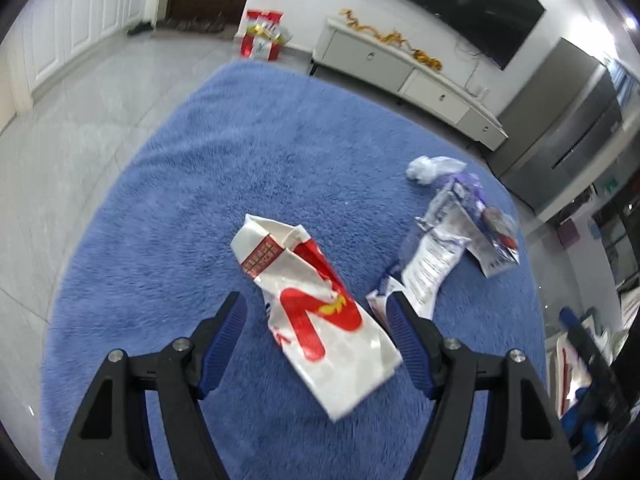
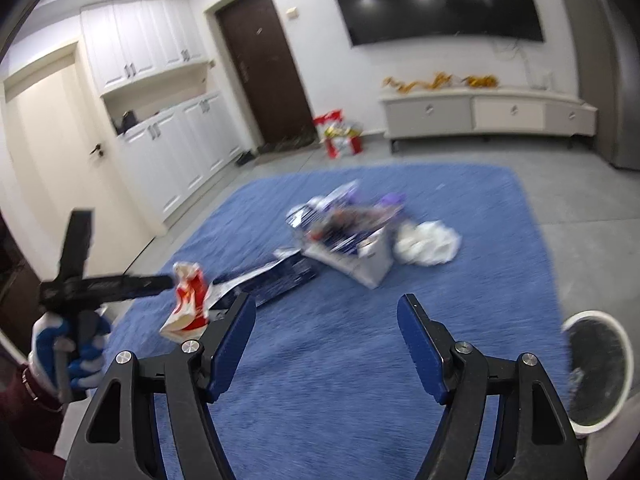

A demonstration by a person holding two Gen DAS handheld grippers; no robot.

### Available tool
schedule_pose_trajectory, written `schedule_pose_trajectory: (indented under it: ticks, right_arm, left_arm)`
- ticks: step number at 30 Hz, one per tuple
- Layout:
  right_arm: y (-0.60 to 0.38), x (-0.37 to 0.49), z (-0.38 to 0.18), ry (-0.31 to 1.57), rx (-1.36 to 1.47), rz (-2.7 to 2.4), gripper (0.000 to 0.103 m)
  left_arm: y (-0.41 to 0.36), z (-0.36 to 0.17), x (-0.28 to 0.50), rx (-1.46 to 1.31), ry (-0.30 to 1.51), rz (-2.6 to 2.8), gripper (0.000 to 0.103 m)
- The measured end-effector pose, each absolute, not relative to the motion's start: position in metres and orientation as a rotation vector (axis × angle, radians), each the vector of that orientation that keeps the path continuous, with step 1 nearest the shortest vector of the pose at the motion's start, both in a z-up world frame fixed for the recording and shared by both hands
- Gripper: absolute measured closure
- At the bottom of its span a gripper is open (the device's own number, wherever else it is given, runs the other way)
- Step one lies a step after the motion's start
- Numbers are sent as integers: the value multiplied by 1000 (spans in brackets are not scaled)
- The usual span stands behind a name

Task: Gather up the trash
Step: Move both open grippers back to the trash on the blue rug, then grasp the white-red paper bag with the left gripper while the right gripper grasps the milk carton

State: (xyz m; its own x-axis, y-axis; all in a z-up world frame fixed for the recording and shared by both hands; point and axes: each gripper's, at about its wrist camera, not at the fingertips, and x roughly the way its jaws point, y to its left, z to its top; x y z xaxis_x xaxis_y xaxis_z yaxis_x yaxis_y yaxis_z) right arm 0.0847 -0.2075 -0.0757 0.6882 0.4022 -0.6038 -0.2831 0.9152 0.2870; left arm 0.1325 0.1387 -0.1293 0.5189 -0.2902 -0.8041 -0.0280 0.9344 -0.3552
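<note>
We see our left gripper (image 1: 316,306) spread wide with the red-and-white wrapper (image 1: 310,312) between its fingers, untouched, at lower centre of the frame.

We see a living room with a shaggy blue rug (image 2: 360,320) spread over a pale grey tiled floor (image 1: 80,128). Beyond the rug, a low white cabinet (image 2: 488,114) stands against a white wall under a wide black screen (image 2: 436,0), which mirrors ceiling lights. Left of the rug run white cupboards (image 2: 168,120), beside a dark brown door (image 2: 264,68) further along.
</note>
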Motion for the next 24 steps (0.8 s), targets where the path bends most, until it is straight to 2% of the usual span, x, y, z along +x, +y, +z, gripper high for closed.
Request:
schedule_pose_trajectory:
  ticks: [8, 16, 24]
  right_arm:
    - [-151, 134, -105, 831, 195, 487, 30]
    - [-115, 172, -132, 950, 271, 466, 30]
    - [-89, 190, -146, 1024, 274, 408, 30]
  left_arm:
    - [140, -155, 149, -377, 1078, -170, 34]
    - [141, -159, 160, -361, 1043, -205, 53]
    - [152, -164, 157, -382, 998, -267, 59]
